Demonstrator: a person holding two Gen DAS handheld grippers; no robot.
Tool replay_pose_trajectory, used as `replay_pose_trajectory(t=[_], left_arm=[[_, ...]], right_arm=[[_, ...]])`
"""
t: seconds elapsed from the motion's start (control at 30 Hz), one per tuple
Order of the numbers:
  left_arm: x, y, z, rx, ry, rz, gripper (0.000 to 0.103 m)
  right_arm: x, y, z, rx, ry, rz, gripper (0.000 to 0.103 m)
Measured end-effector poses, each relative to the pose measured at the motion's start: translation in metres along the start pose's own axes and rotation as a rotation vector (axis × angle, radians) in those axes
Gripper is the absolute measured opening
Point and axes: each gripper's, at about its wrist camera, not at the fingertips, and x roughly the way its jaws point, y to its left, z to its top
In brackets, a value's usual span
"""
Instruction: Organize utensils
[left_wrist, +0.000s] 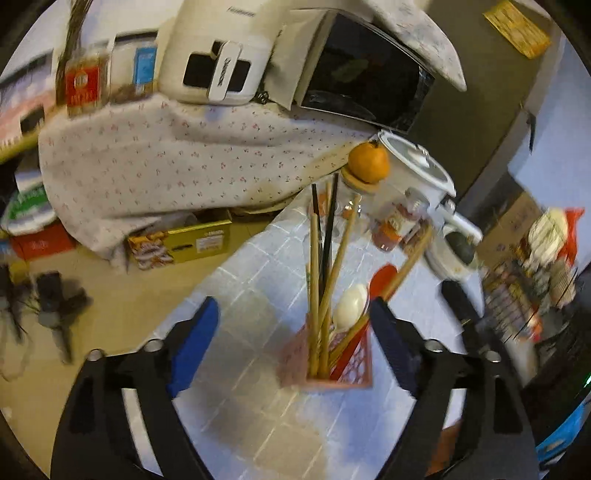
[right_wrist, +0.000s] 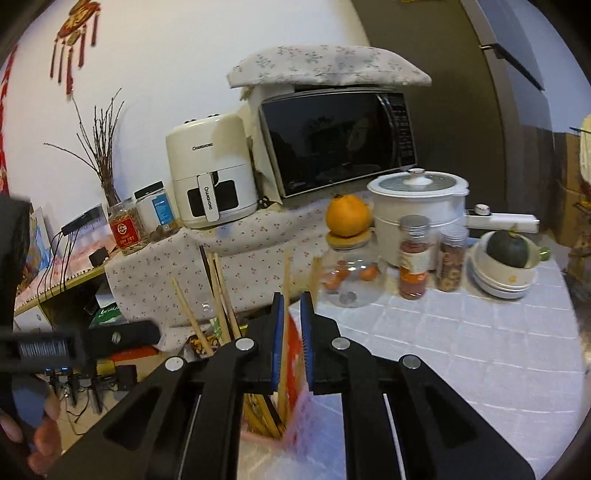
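A pink lattice utensil holder (left_wrist: 327, 363) stands on the white tiled table (left_wrist: 251, 295). It holds several wooden and black chopsticks (left_wrist: 316, 280), a white spoon (left_wrist: 351, 301) and a red spoon (left_wrist: 382, 278). My left gripper (left_wrist: 295, 332) is open and empty, its fingers on either side of the holder and above it. In the right wrist view my right gripper (right_wrist: 293, 317) is shut on a wooden chopstick (right_wrist: 285, 295) that stands down into the holder (right_wrist: 299, 413). More chopsticks (right_wrist: 218, 295) lean out to the left.
A glass jar (right_wrist: 351, 273) with an orange (right_wrist: 348, 215) on its lid, two spice jars (right_wrist: 413, 258), a white pot (right_wrist: 421, 210) and stacked bowls with a dark squash (right_wrist: 506, 266) stand at the back of the table. A black knife handle (left_wrist: 460, 299) lies to the right. The table's left edge drops to the floor.
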Motion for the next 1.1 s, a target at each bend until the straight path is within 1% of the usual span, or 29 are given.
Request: replay_pose_trajectory(t=[0.03, 0.07, 0.1, 0.17, 0.2, 0.3, 0.33, 0.4, 0.43, 0.5, 0.6, 0.7, 0.87, 1.1], left_arm=[[-0.008, -0.004, -0.004, 0.030, -0.002, 0.021, 0.088], [-0.016, -0.006, -0.008, 0.050, -0.006, 0.027, 0.091], [-0.024, -0.008, -0.014, 0.063, -0.009, 0.033, 0.094], [-0.041, -0.014, -0.030, 0.086, 0.008, 0.064, 0.096], [-0.048, -0.018, -0.039, 0.100, 0.028, 0.083, 0.096], [-0.070, -0.027, -0.063, 0.133, 0.050, 0.120, 0.096], [-0.082, -0.030, -0.074, 0.147, 0.050, 0.138, 0.096], [-0.099, -0.036, -0.089, 0.166, 0.044, 0.151, 0.096], [-0.110, -0.039, -0.097, 0.177, 0.036, 0.162, 0.096], [-0.125, -0.045, -0.106, 0.193, 0.017, 0.183, 0.096], [-0.149, -0.057, -0.113, 0.221, -0.002, 0.203, 0.096], [-0.165, -0.064, -0.116, 0.231, -0.014, 0.184, 0.096], [-0.176, -0.072, -0.119, 0.248, -0.027, 0.175, 0.096], [-0.182, -0.073, -0.122, 0.243, -0.033, 0.184, 0.096]], right_arm=[[-0.011, -0.002, 0.004, 0.009, 0.026, -0.001, 0.016], [-0.018, -0.004, 0.006, 0.018, 0.050, 0.000, 0.030], [-0.036, -0.006, 0.008, 0.042, 0.085, 0.014, 0.043], [-0.062, -0.007, 0.005, 0.067, 0.124, 0.051, 0.049], [-0.078, -0.005, 0.000, 0.067, 0.166, 0.065, 0.056], [-0.116, 0.003, -0.020, 0.037, 0.254, 0.053, 0.070], [-0.125, 0.005, -0.026, 0.036, 0.265, 0.054, 0.072], [-0.150, 0.007, -0.037, 0.050, 0.280, 0.072, 0.080], [-0.158, 0.008, -0.039, 0.053, 0.280, 0.069, 0.082], [-0.179, 0.013, -0.043, 0.039, 0.274, 0.042, 0.089], [-0.202, 0.021, -0.046, 0.005, 0.246, 0.014, 0.093], [-0.219, 0.024, -0.044, 0.006, 0.215, -0.005, 0.095], [-0.227, 0.025, -0.042, 0.001, 0.219, -0.039, 0.095], [-0.229, 0.028, -0.042, 0.002, 0.233, -0.033, 0.095]])
